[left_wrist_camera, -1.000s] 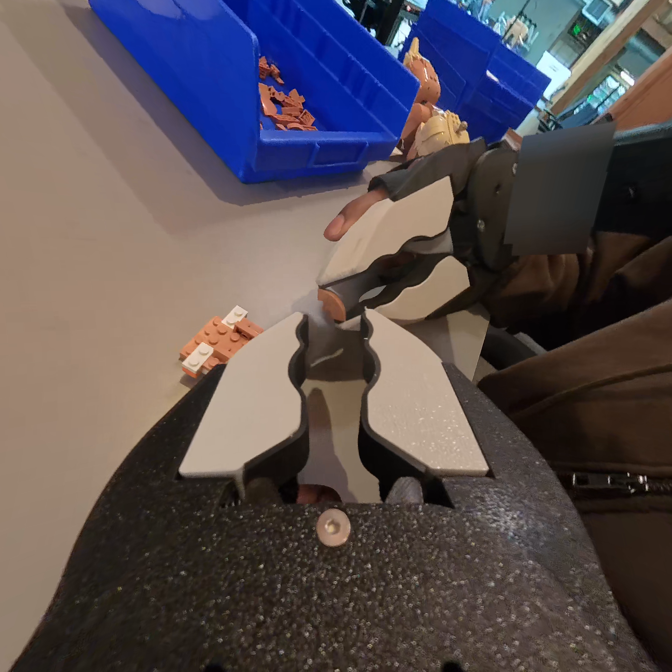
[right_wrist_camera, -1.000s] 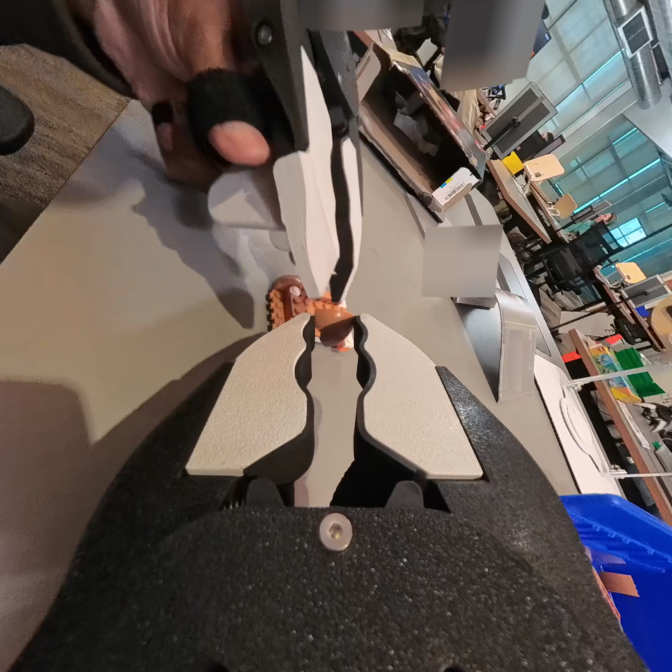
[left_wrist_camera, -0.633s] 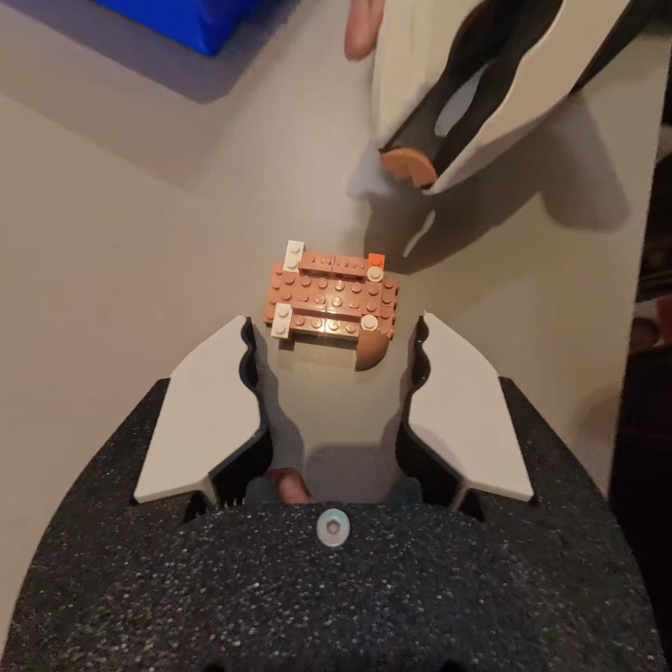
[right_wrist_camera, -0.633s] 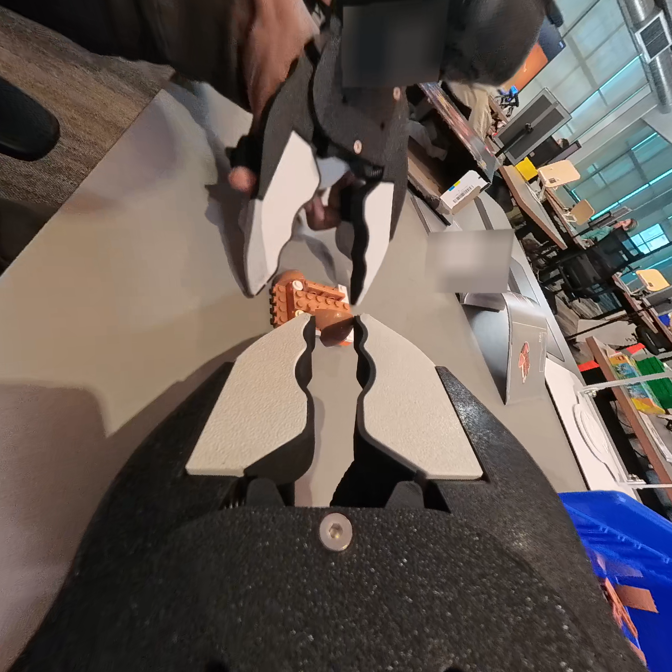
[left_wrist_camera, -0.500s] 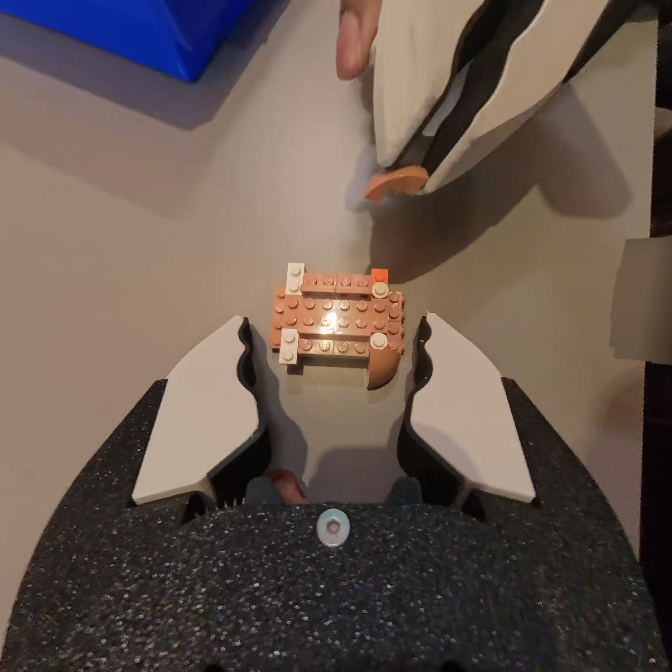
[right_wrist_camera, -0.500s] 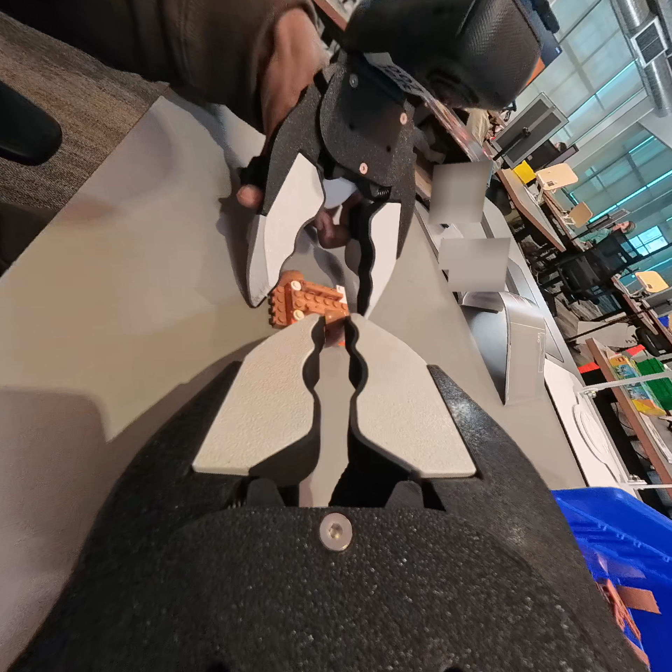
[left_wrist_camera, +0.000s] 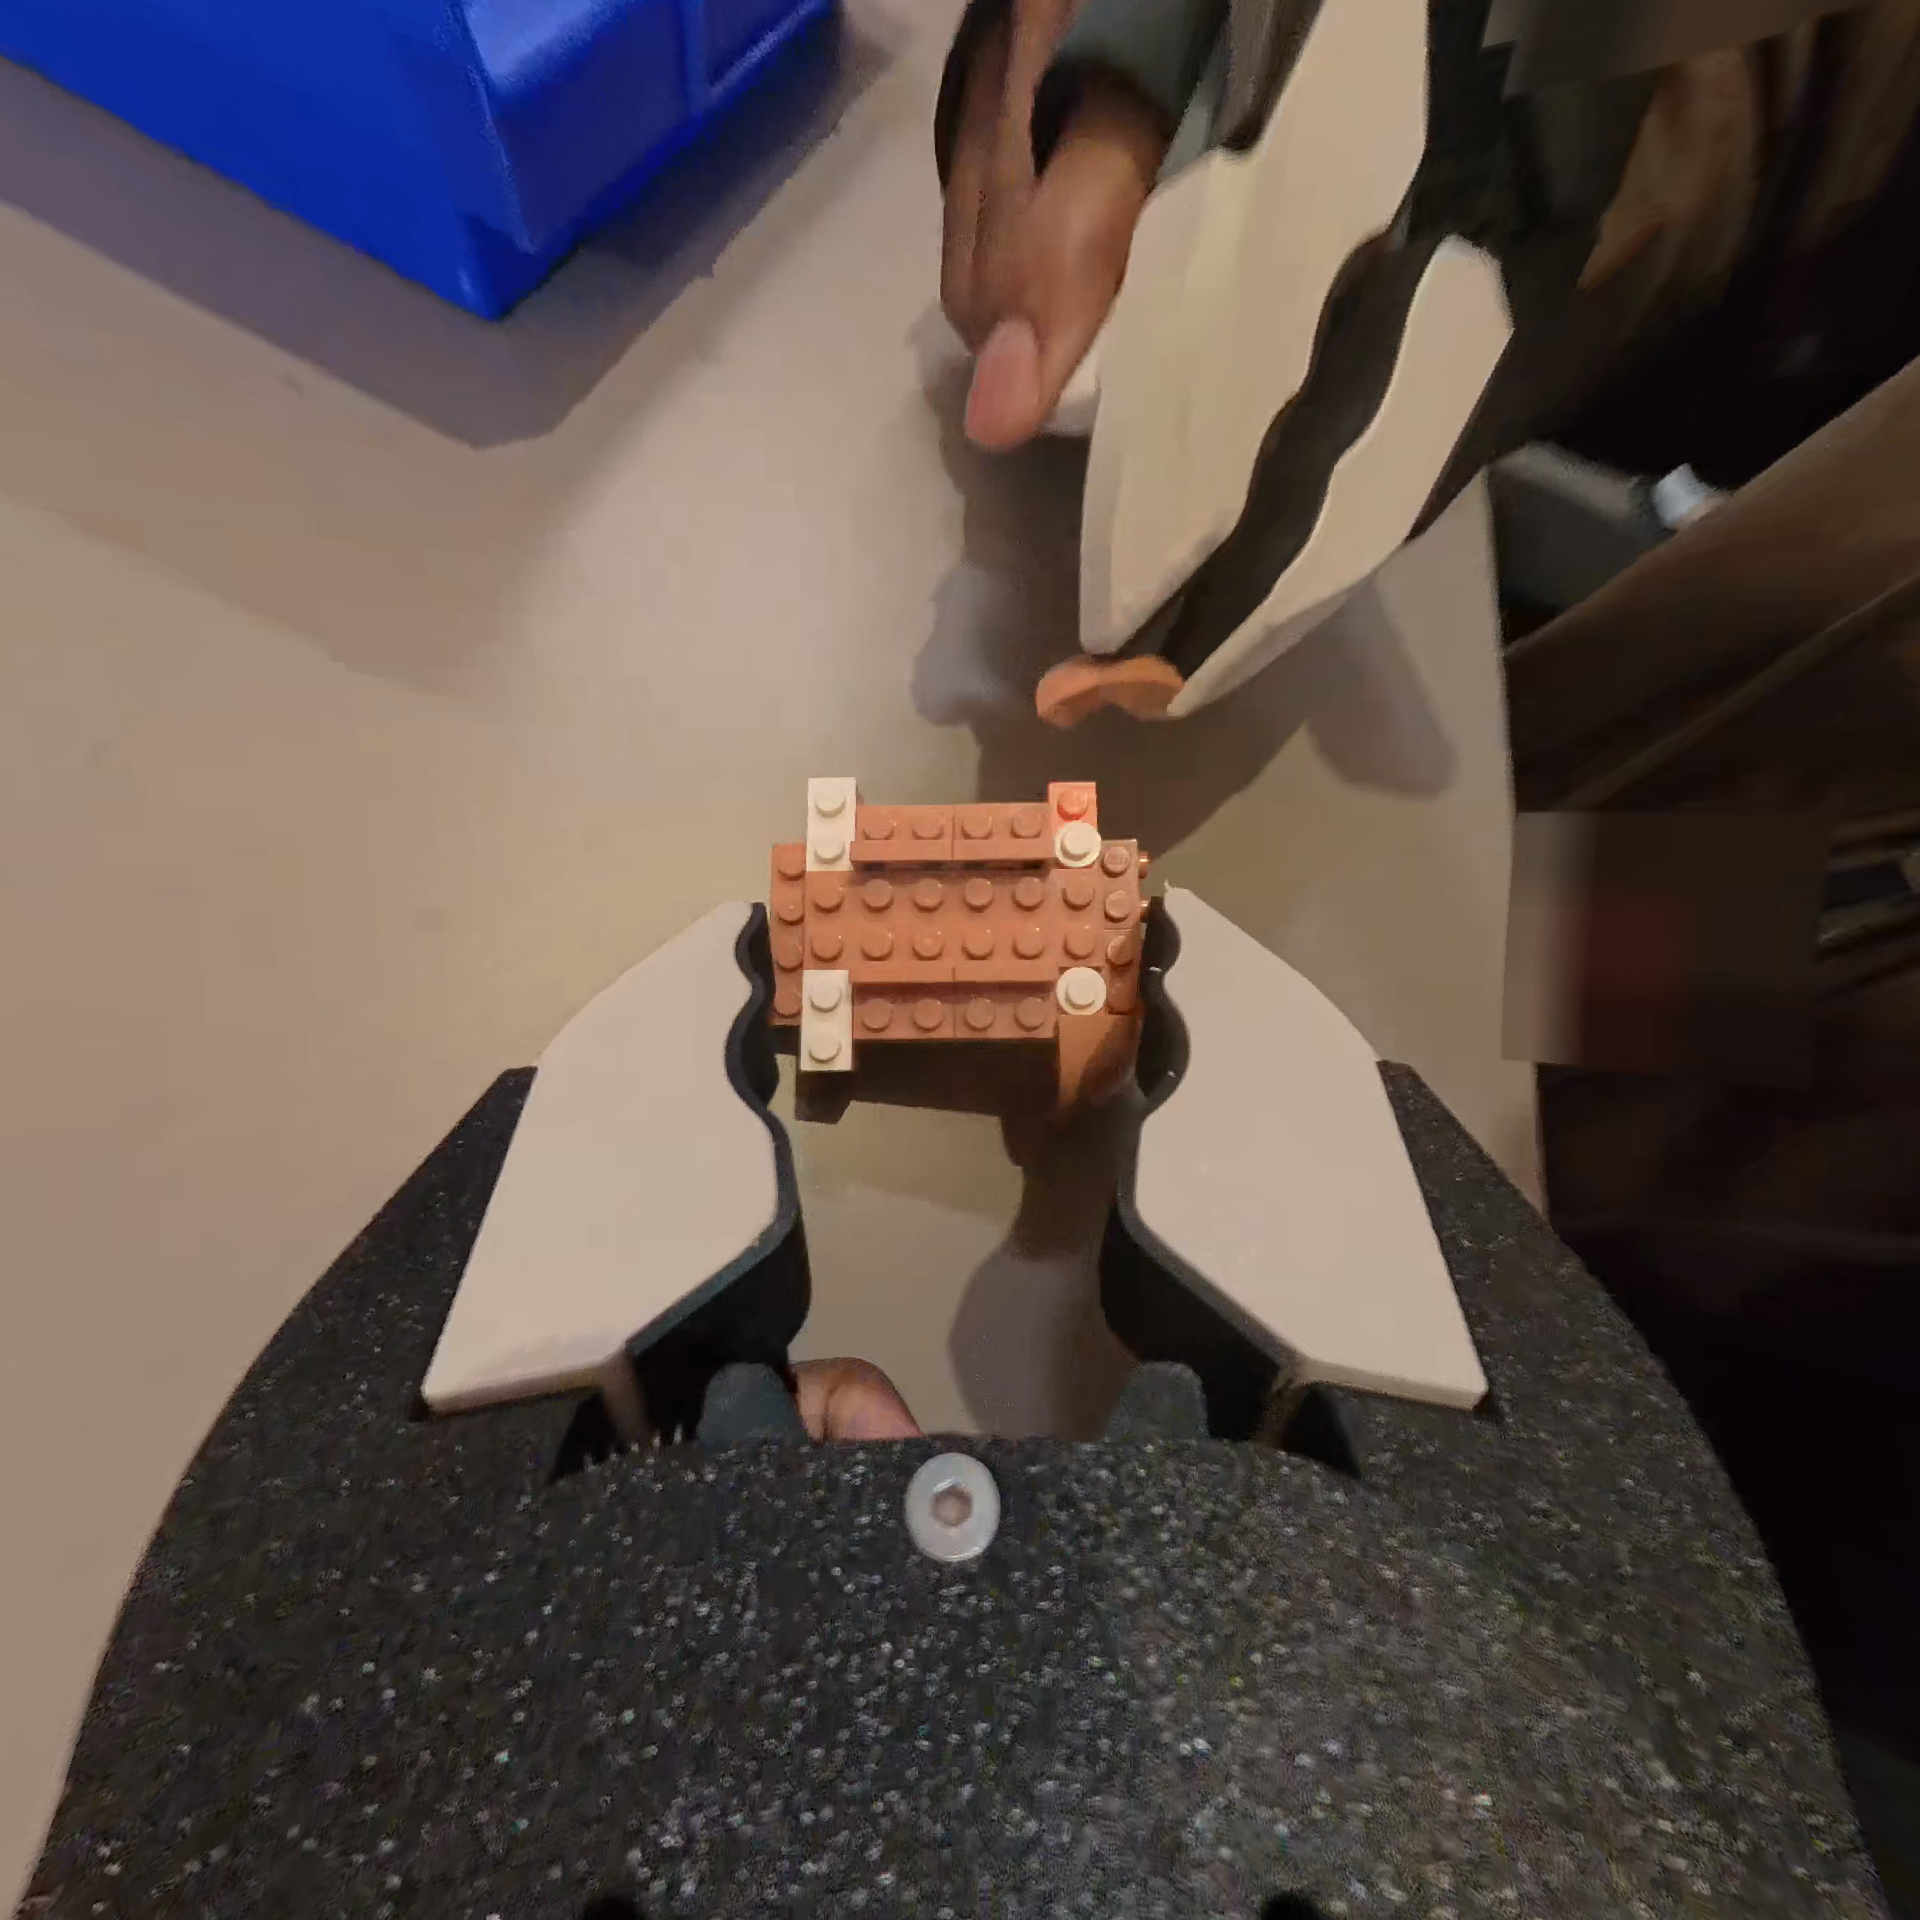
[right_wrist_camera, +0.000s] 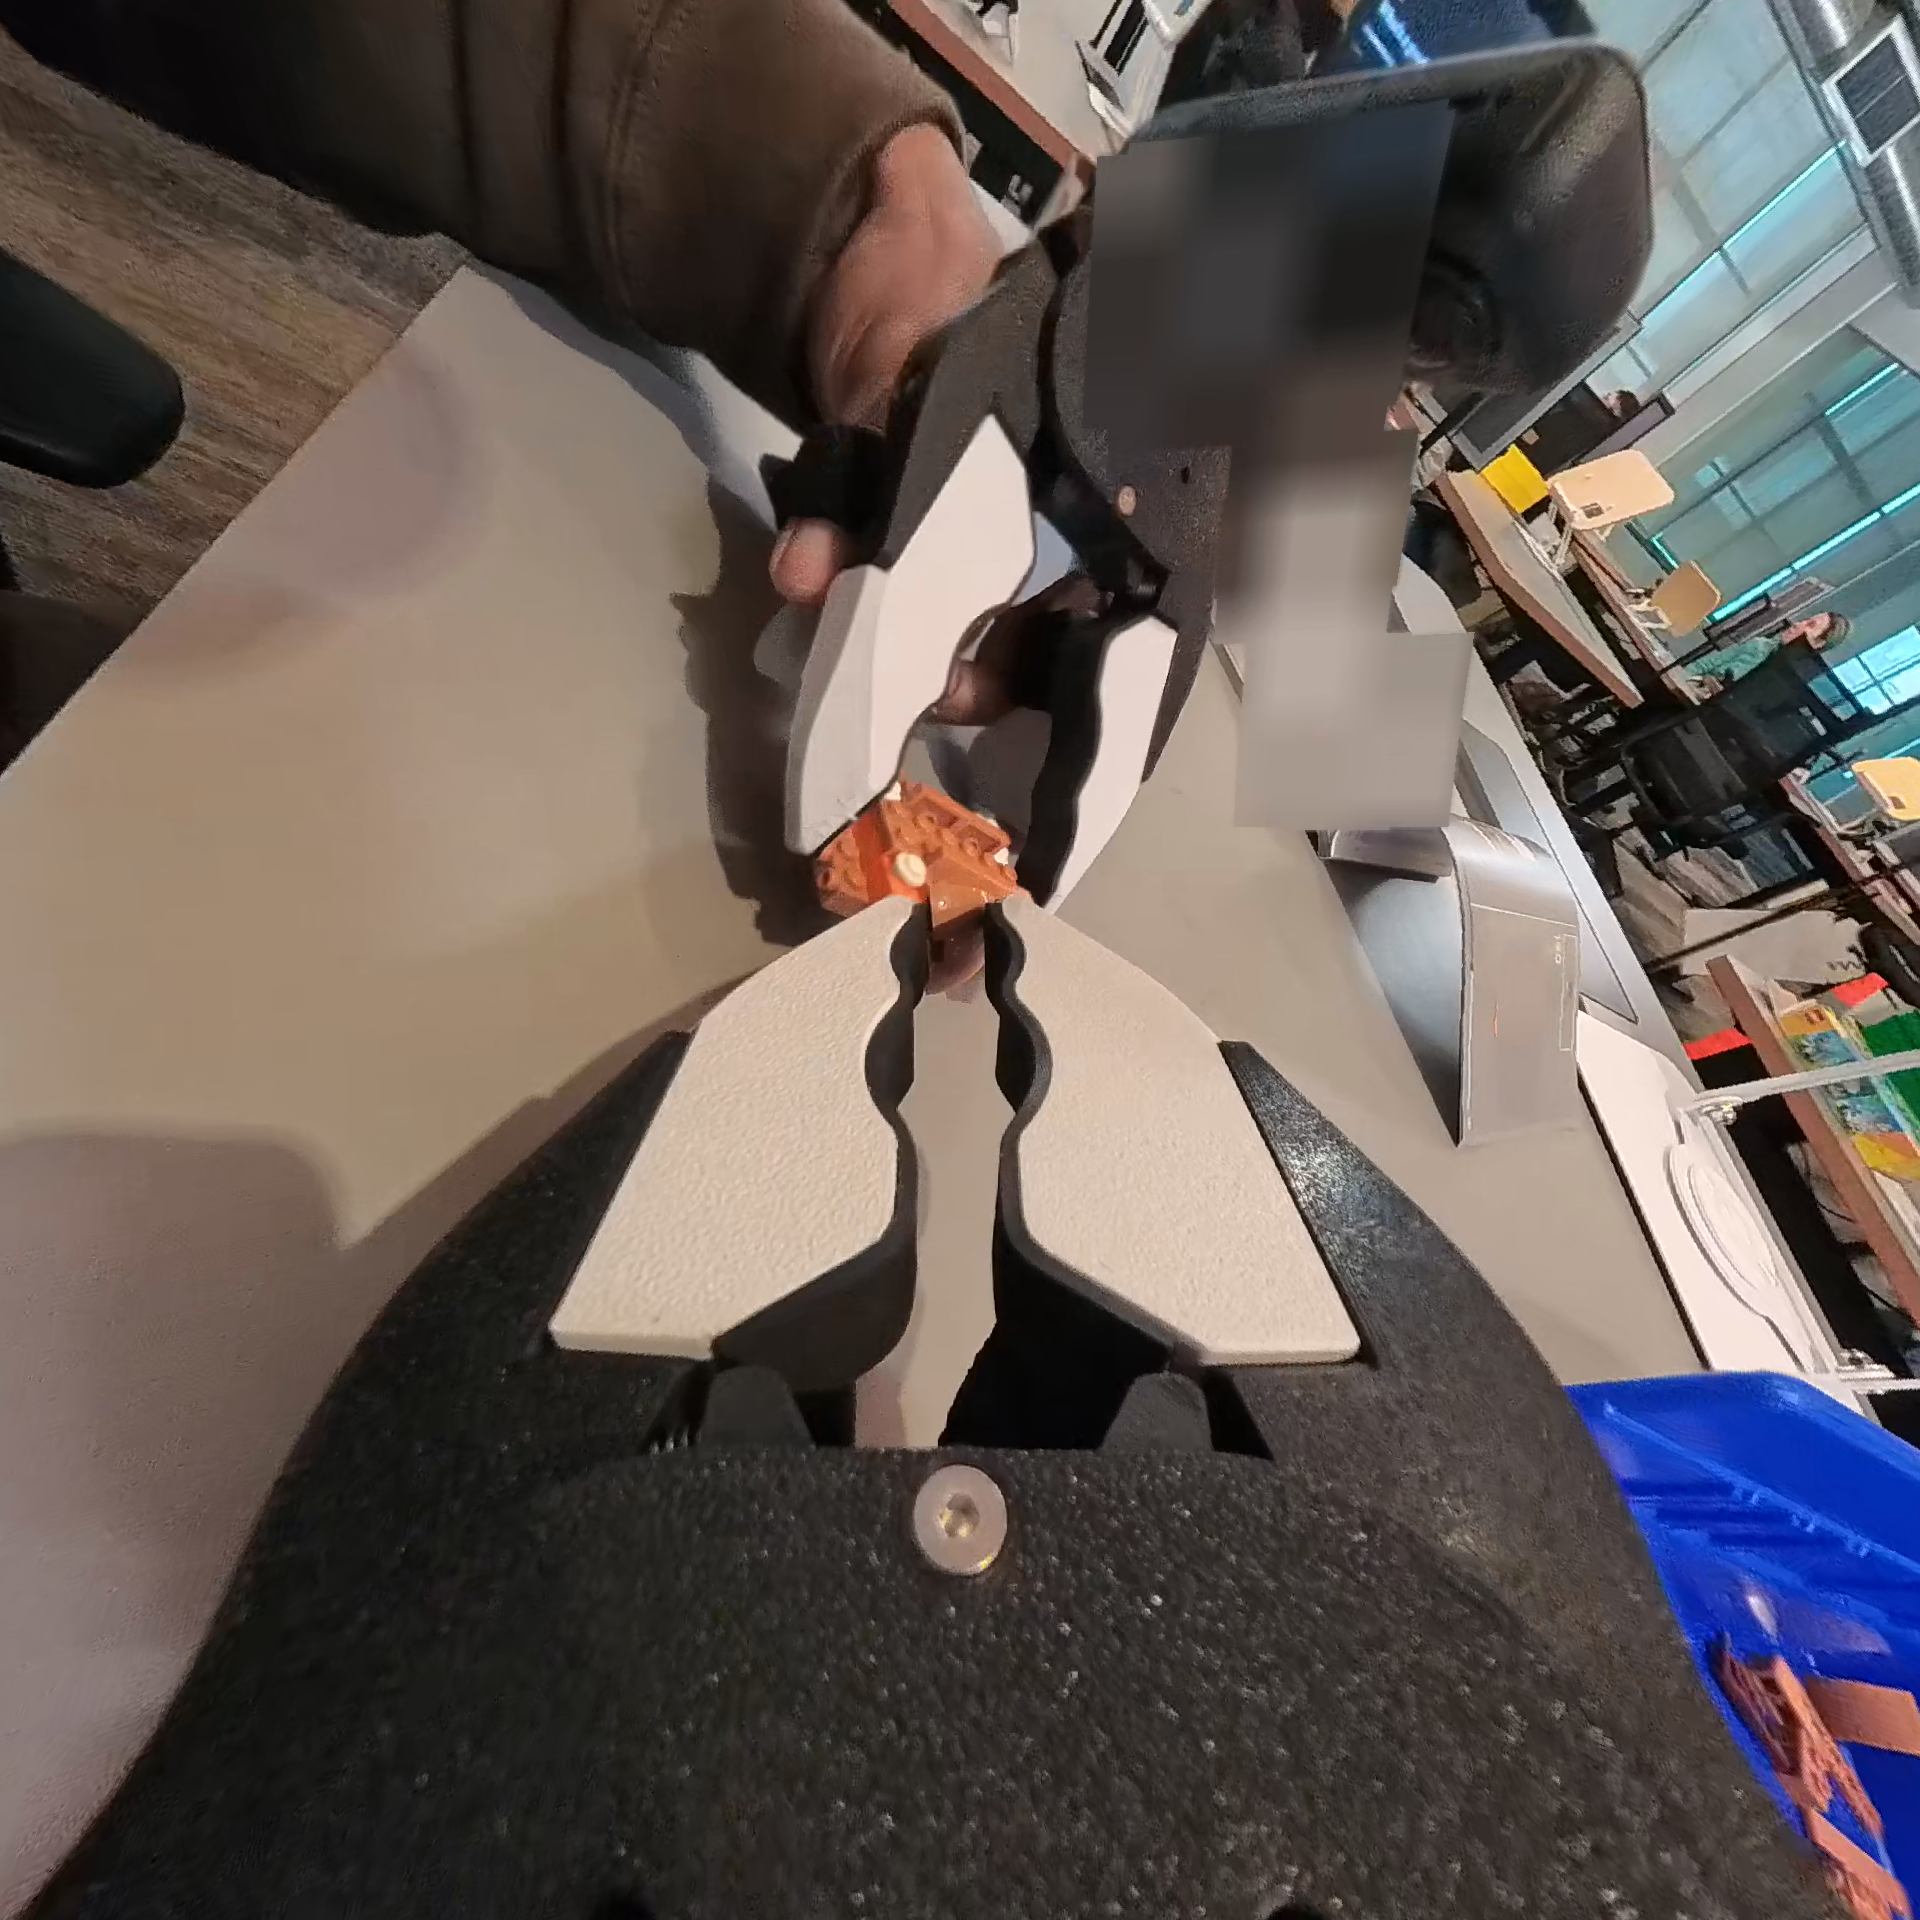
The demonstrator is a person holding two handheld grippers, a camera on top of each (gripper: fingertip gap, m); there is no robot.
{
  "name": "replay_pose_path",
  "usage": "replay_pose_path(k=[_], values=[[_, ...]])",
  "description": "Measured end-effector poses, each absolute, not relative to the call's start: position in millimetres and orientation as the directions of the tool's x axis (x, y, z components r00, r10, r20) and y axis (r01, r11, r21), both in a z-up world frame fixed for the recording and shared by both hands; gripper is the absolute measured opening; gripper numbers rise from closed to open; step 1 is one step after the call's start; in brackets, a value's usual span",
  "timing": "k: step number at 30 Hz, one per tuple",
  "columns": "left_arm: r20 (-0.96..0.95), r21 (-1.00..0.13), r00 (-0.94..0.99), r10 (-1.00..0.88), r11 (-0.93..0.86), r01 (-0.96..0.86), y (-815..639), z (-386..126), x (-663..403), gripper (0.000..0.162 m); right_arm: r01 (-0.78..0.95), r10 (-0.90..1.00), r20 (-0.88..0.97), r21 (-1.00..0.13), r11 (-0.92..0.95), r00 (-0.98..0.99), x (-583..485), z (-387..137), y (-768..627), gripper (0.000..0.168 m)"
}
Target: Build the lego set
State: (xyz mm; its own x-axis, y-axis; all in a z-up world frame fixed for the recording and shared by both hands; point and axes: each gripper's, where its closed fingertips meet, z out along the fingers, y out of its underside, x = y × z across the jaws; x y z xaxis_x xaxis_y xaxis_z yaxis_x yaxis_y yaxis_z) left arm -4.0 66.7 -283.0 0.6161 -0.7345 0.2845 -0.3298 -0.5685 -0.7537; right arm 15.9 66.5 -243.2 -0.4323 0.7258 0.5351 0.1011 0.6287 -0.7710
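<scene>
A brown lego assembly (left_wrist_camera: 956, 925) with white and tan studs sits between my left gripper's (left_wrist_camera: 956, 914) fingers, which touch both of its ends. It shows small and tilted in the right wrist view (right_wrist_camera: 914, 862), held between the left gripper's fingers (right_wrist_camera: 862, 707). My right gripper (right_wrist_camera: 951, 914) is shut on a small brown curved piece (right_wrist_camera: 956, 920). In the left wrist view the right gripper (left_wrist_camera: 1164, 675) holds that piece (left_wrist_camera: 1101, 688) just beyond the assembly's far right corner, apart from it.
A blue bin (left_wrist_camera: 416, 135) stands at the far left of the beige table (left_wrist_camera: 312, 727). Another blue bin (right_wrist_camera: 1766, 1558) with brown pieces (right_wrist_camera: 1787, 1745) is at my right. The table edge and a brown sleeve (left_wrist_camera: 1714, 623) lie to the right. A grey stand (right_wrist_camera: 1507, 987) is behind. Tip to tip, the grippers are about 5 centimetres apart.
My left gripper has moved forward over the assembly and closed its fingers onto its two ends. My right gripper, still holding the curved piece, stays just beyond the assembly.
</scene>
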Motion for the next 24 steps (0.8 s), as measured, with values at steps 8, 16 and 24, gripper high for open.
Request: replay_pose_path(k=[8,16,24], values=[[0.542,-0.716,0.508,-0.670,-0.684,-0.139,68.2,-266.7,6.5,0.068,0.049,0.758,0.472,-0.835,0.549,-0.450,19.8,-232.5,67.7,0.010],[0.598,-0.698,0.421,-0.682,-0.701,-0.146,60.6,-262.6,11.6,0.068,-0.028,0.735,0.474,-0.848,0.529,-0.485,20.9,-224.7,54.5,0.010],[0.611,-0.703,0.371,-0.699,-0.695,-0.151,55.2,-258.2,13.1,0.068,-0.056,0.716,0.485,-0.845,0.532,-0.502,21.4,-222.9,48.9,0.010]])
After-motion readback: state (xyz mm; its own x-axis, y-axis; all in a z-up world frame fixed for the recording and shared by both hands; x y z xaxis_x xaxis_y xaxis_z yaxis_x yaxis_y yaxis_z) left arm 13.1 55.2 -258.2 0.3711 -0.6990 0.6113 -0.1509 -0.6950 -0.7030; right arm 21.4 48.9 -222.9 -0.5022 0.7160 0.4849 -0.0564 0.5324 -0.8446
